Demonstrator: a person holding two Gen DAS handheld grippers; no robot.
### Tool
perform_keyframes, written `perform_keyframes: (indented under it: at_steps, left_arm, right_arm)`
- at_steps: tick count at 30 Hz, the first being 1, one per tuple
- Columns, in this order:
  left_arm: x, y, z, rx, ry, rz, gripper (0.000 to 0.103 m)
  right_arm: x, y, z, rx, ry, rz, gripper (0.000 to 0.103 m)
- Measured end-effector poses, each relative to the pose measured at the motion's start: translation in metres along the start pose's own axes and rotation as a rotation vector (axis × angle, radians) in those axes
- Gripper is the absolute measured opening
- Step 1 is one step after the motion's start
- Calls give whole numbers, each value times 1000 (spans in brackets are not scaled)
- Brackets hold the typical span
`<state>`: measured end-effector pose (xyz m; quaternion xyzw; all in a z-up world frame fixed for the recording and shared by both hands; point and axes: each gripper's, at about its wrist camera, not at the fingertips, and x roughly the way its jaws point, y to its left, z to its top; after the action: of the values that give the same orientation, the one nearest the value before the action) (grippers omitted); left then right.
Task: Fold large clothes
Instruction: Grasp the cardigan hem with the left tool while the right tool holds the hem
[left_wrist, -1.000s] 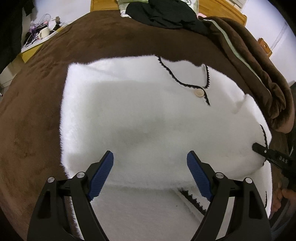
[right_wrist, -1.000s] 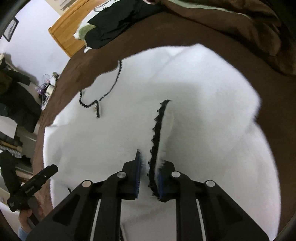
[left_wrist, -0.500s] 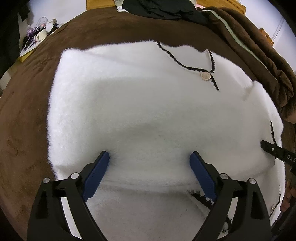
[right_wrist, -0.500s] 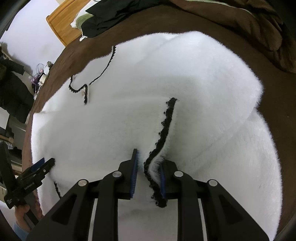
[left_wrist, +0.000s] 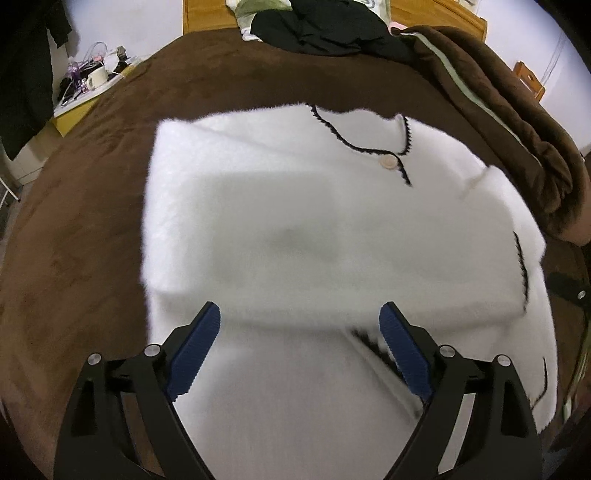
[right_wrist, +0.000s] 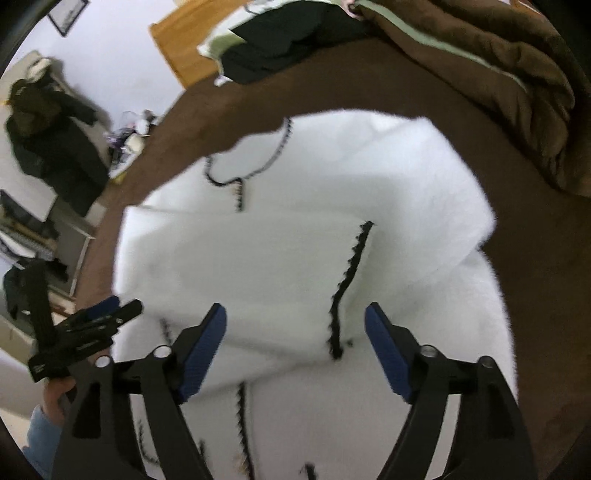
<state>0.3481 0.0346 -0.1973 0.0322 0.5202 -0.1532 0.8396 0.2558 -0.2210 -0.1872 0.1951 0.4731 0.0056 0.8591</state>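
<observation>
A fluffy white cardigan (left_wrist: 332, 240) with black scalloped trim lies spread on the brown blanket (left_wrist: 74, 240) of a bed, its neckline toward the far end and one tan button (left_wrist: 388, 161) showing just below the collar. Both sleeves are folded across the body, so a thicker white band runs across the middle of the garment; the trimmed cuff (right_wrist: 351, 280) of one sleeve lies on top, toward the right side. The left tongs (left_wrist: 299, 354) hang just above the near edge of that folded band, spread wide, with nothing between the blue pads (left_wrist: 194, 354). The right tongs (right_wrist: 295, 350) are likewise wide apart and grip nothing; the black-trimmed cuff edge lies between the two fingers without either pad touching it. At the head of the bed sit a heap of dark clothes (left_wrist: 325, 29) and a bunched brown blanket with a pale green stripe (left_wrist: 517, 122), against a wooden headboard (left_wrist: 207, 14).
</observation>
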Motion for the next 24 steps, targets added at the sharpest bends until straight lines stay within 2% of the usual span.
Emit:
perform_keyframes:
  at_steps: [3,9,12,18,20,24]
  left_arm:
    - [-23,-3,-17,-10,11,15,87]
    - [-68,-8,-71,-27,33,21,87]
    - [-82,-6,-107,-48,55,12,87]
    - [-92,7,-176,-157,90,31,87]
    - [-91,12,-194,-199,86,33,87]
    - [-81,17,-215,-218,112,48,87]
  right_arm:
    - [-25,0,-10,-59,-14,32,81]
    - [-61,-28,-44,-107,59,104,82]
    - [-72,-53,-72,-131,98,98,82]
    - [-84,-113,-129,-73,158,71,82]
    - [-84,-131,-141,-43,164,71,82]
    - [-85,-151,-156,-1,165,78,82]
